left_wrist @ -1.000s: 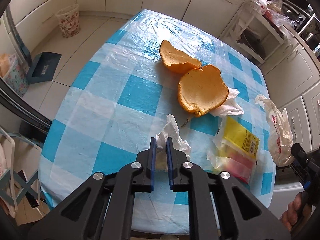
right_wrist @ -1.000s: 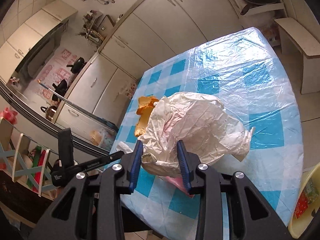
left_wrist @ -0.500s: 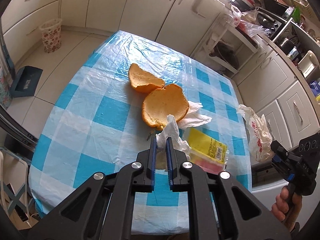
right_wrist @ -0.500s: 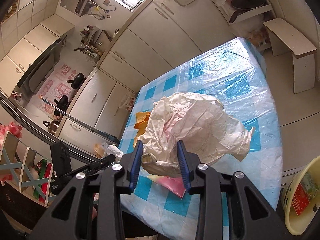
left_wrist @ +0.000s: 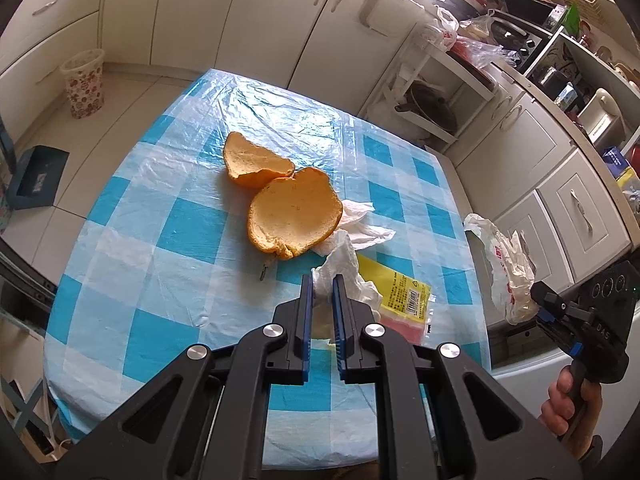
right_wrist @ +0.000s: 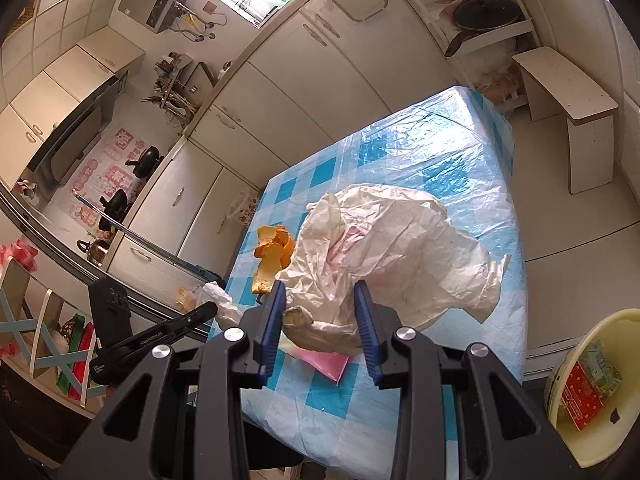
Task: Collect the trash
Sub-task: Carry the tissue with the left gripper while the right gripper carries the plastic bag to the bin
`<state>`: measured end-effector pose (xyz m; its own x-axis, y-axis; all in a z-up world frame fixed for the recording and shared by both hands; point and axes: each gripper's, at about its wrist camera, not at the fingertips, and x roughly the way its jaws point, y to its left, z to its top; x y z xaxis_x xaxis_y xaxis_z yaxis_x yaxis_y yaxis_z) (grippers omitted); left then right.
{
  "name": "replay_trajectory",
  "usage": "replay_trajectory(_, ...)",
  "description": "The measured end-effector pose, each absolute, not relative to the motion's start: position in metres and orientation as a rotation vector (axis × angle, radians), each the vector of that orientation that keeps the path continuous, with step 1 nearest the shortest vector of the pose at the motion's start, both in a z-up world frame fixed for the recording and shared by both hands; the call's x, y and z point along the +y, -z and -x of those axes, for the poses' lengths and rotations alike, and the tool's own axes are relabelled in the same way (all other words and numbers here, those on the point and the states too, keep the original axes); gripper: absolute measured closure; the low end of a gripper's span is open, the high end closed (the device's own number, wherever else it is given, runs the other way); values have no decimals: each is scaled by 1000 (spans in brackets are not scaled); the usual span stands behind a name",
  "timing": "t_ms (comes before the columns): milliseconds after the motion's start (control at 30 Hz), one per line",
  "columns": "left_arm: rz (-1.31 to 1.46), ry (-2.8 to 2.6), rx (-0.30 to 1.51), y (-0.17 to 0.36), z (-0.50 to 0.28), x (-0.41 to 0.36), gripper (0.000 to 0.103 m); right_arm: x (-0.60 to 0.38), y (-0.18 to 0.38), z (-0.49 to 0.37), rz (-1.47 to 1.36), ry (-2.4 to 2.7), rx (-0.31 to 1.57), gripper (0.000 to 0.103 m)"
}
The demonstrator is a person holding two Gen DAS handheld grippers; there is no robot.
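My left gripper (left_wrist: 322, 280) is shut on a crumpled white tissue (left_wrist: 340, 264), lifted above the blue-checked table (left_wrist: 168, 232). Two large orange peels (left_wrist: 294, 218) lie mid-table, with another white tissue (left_wrist: 366, 226) beside them and a yellow and pink wrapper (left_wrist: 400, 300) near the front right. My right gripper (right_wrist: 320, 292) is shut on the rim of a crumpled white plastic bag (right_wrist: 396, 256), held over the table's near edge. That bag (left_wrist: 508, 268) hangs at the right in the left wrist view. The peels (right_wrist: 272, 256) show beyond the bag.
A patterned wastebasket (left_wrist: 83, 82) stands on the floor at the far left. A cream basin (right_wrist: 592, 376) holding a red box sits on the floor right of the table. Cabinets ring the room, and a white bench (right_wrist: 568, 108) stands past the table's far corner.
My left gripper has risen with the tissue and tipped up, so the table sits lower and farther. The right gripper has drawn back with the bag; more floor and the basin show.
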<state>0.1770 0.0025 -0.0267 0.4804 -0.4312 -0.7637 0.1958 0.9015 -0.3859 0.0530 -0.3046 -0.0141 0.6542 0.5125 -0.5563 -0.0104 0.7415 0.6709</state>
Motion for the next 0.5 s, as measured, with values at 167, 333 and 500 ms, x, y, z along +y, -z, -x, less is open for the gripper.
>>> replay_trajectory(167,258,402,995,26,-176,-1,94,-311,18,-50,-682,-311,820,68)
replay_trajectory(333,258,414,989,25,-174,-3,94,-315,19,-48,-676,-305,822,68)
replay_trajectory(500,258,441,984,23,-172,-10,94,-318,20,-44,-661,-293,827,68)
